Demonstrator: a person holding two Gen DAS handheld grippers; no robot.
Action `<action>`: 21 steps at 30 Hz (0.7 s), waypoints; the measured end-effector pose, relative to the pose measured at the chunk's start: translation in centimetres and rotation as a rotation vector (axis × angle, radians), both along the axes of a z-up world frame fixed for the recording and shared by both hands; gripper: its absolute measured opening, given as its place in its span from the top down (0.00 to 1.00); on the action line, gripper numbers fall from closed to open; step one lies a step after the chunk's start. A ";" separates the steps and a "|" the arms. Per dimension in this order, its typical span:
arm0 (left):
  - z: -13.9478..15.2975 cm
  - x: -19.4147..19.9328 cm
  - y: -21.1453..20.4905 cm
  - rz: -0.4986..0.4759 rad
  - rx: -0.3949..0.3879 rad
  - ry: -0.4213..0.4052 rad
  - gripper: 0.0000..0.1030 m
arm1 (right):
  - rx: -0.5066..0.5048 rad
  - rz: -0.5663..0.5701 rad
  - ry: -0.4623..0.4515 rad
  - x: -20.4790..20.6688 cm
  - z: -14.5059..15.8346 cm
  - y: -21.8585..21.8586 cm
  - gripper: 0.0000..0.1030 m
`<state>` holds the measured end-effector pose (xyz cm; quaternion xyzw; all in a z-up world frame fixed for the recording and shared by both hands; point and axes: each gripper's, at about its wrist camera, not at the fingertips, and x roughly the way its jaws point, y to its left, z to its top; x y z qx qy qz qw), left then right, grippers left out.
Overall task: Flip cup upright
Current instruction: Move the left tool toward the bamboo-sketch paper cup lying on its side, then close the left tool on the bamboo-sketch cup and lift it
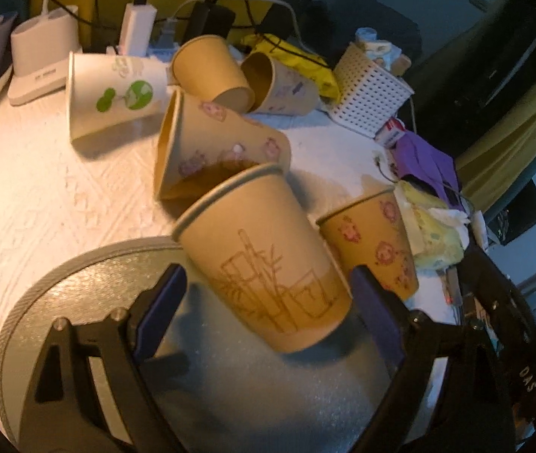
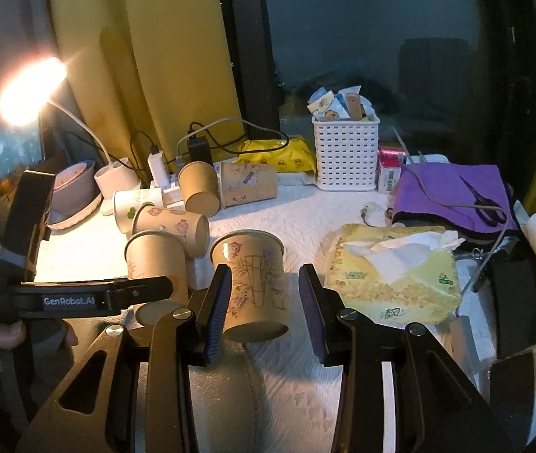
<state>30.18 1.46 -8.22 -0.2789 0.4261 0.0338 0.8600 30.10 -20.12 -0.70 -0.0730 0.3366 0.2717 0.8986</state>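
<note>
On the table (image 1: pixel 22 188), cup (image 1: pixel 268 264) stands between spread jaws (untouched).

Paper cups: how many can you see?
6: bamboo-print cup and pink-print cup upright in front; three brown ones and a white one lying behind. More may hide.

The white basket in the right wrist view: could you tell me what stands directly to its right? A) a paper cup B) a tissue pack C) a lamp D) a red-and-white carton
D: the red-and-white carton stands right beside the white basket, while the tissue pack lies nearer the camera.
</note>
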 end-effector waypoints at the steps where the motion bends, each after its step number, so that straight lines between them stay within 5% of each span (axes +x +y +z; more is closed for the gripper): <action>1: -0.2 0.1 0.1 0.000 -0.011 0.006 0.13 | -0.003 0.002 0.004 0.2 -0.2 0.0 0.62; 7: -0.5 0.5 0.4 -0.023 -0.019 0.004 0.14 | -0.030 0.015 0.018 0.8 -0.6 0.7 0.62; 11: -0.5 0.4 0.2 -0.049 -0.014 0.010 0.36 | -0.043 0.015 0.026 0.7 -0.6 1.2 0.62; 21: 0.1 -1.5 -0.6 -0.127 -0.022 -0.022 0.39 | -0.047 0.001 0.034 -1.0 0.1 2.4 0.62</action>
